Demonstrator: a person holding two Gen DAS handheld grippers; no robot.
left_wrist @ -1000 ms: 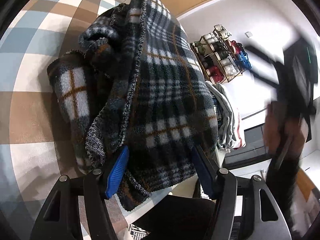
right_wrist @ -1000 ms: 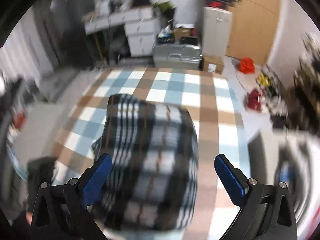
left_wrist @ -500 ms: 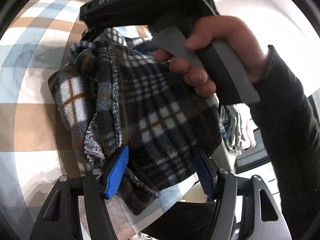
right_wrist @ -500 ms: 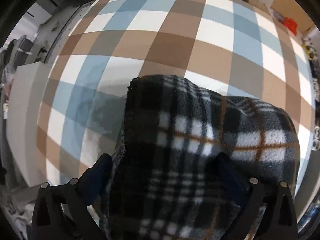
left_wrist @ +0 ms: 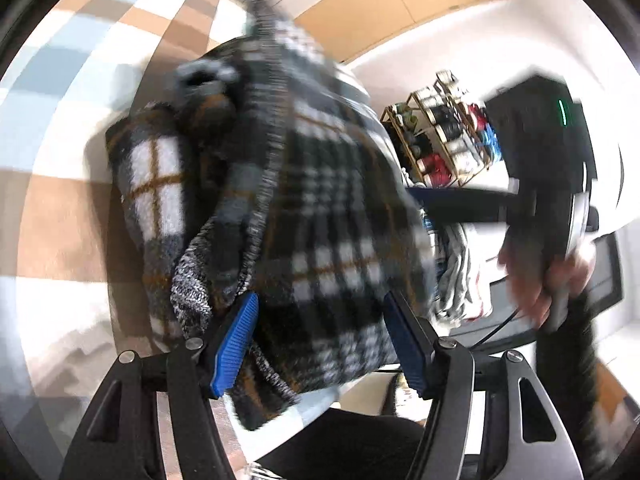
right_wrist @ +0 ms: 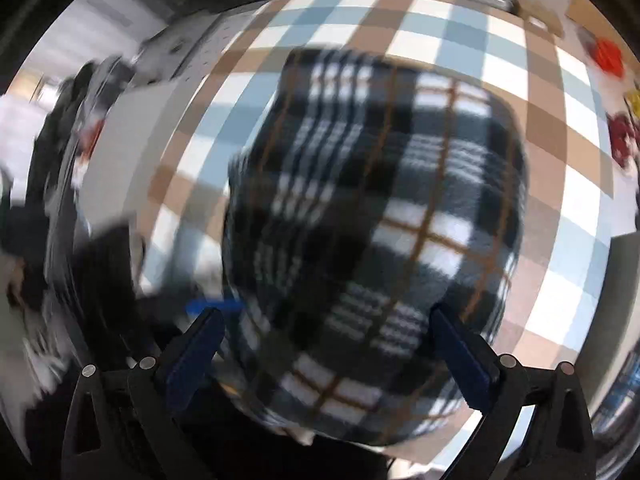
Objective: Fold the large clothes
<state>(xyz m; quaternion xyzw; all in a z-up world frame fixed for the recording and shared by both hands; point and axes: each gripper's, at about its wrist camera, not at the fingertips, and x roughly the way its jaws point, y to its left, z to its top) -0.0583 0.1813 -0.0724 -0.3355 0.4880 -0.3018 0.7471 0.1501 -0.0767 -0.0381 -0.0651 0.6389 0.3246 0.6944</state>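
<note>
Garment (left_wrist: pixel 328 216): one thick fleece piece, dark plaid with white squares and thin orange lines, a knitted grey edge; you have it bunched on the table (left_wrist: pixel 52 216).
Table: checked cloth, blue, brown, white.
Left gripper (left_wrist: pixel 320 340): your two blue ribbed pads pinch the garment's near edge.
Right gripper (right_wrist: pixel 326 350): pads spread, above the garment; contact unclear.

- A table (right_wrist: pixel 448 40) carries the load, under a checked cloth of tan, pale blue and white squares (blurred in both views).
- A bundled plaid fleece garment (right_wrist: pixel 372 220) lies directly on it, cloth showing from nine through three o'clock around it.
</note>
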